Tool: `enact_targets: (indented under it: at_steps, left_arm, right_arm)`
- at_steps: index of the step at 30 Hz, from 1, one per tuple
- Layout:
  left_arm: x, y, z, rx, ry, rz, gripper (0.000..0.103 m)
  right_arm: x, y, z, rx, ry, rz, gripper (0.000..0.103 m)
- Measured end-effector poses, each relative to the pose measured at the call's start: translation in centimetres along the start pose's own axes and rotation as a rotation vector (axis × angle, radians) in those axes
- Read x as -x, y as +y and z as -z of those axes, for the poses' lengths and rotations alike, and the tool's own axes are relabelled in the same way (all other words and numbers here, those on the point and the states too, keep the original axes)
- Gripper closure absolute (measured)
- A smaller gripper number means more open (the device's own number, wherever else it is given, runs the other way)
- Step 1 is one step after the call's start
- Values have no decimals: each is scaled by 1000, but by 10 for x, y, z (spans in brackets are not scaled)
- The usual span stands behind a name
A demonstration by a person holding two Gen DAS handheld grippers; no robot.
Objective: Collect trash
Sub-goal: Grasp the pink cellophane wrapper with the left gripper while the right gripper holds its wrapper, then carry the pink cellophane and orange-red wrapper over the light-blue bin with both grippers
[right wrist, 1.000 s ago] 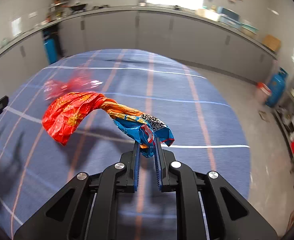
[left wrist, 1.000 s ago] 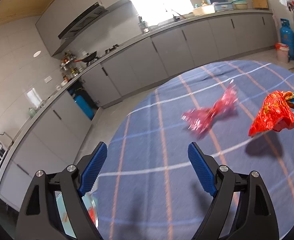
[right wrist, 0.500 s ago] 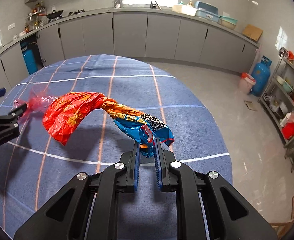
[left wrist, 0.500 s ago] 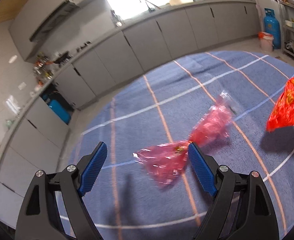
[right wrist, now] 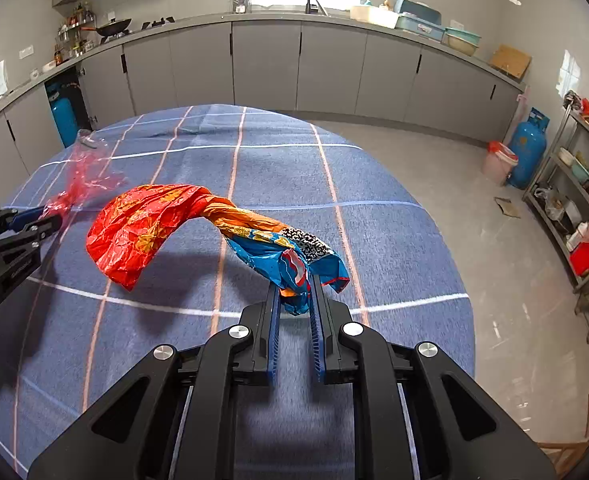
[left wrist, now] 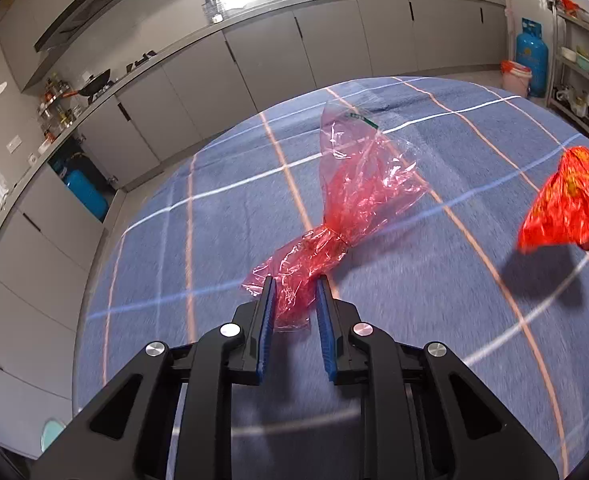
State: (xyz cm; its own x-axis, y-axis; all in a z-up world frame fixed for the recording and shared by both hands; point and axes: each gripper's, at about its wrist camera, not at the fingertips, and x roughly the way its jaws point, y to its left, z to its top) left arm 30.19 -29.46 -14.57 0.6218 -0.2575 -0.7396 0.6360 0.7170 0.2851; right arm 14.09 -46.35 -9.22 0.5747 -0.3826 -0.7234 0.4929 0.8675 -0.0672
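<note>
A crinkled pink see-through wrapper (left wrist: 358,184) lies on the blue checked tablecloth (left wrist: 214,240). Its near twisted end sits between the blue pads of my left gripper (left wrist: 294,284), whose jaws are closing and touch it on both sides. My right gripper (right wrist: 294,280) is shut on the blue end of a red and orange snack bag (right wrist: 142,224), held above the cloth. That bag's red end (left wrist: 570,204) shows at the right of the left wrist view. The right wrist view has the left gripper (right wrist: 42,218) at its left edge, with the pink wrapper (right wrist: 86,172) beyond it.
The round table's far edge (right wrist: 374,148) drops to a grey floor. Grey kitchen cabinets (right wrist: 266,68) run along the back. A blue gas cylinder (right wrist: 528,152), a pink bin (right wrist: 498,162) and a metal shelf rack (right wrist: 582,200) stand at the right.
My left gripper came down and forward over the pink wrapper, and its jaws went from wide apart to closed in on the wrapper's near end. The right gripper still holds the snack bag.
</note>
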Motion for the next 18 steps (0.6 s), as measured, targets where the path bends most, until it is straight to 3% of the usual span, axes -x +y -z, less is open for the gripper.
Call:
enact_targets:
  at_steps: [9, 18]
  left_arm:
    - [57, 12, 36, 18, -39, -102, 84]
    - [90, 24, 61, 70, -55, -162, 84]
  right_arm:
    - [17, 13, 12, 4, -8, -18, 88]
    - [38, 43, 21, 55, -32, -47, 88]
